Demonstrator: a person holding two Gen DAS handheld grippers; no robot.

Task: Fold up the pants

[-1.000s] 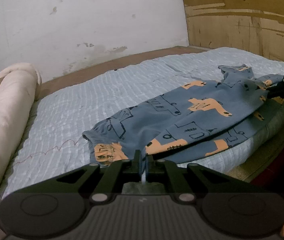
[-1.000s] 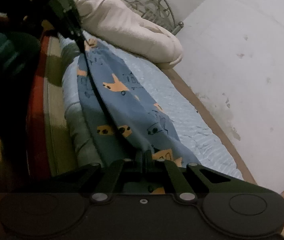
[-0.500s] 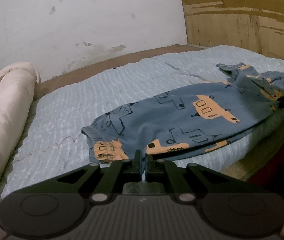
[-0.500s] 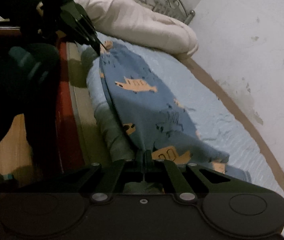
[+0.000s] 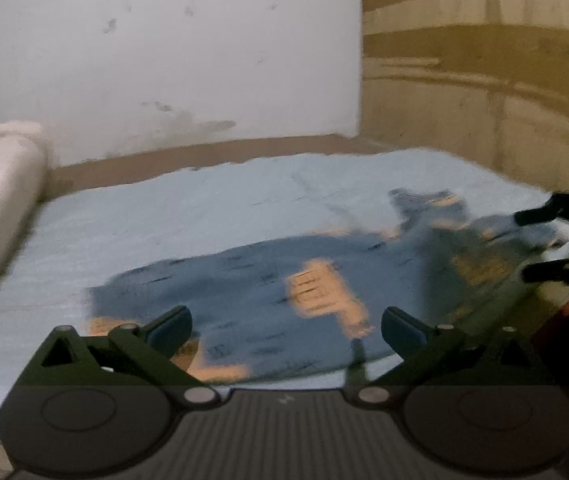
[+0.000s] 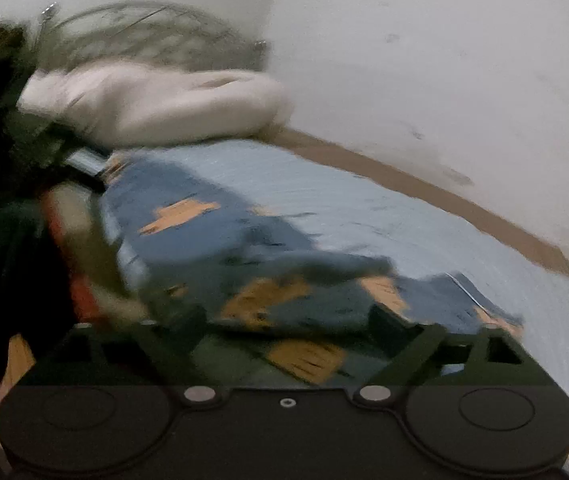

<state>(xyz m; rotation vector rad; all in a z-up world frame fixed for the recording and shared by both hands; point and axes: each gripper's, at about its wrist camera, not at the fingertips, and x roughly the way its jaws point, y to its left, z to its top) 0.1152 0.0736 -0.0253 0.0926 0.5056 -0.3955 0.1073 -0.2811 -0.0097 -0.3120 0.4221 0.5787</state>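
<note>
A rolled cream blanket [image 5: 0, 184] lies at your bed's [image 5: 212, 208] far end, clear of both tools. Your blue printed pants [image 5: 268, 288] lie flat along the near edge, just ahead of your left gripper [image 5: 284, 330] and right gripper [image 6: 284, 320], both jaws opening, gripping nothing.

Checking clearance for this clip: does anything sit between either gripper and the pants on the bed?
Nothing visible does. The left gripper and right gripper are both opening right over the pants, pads off the cloth. The rolled blanket lies apart at the bed's head.
</note>
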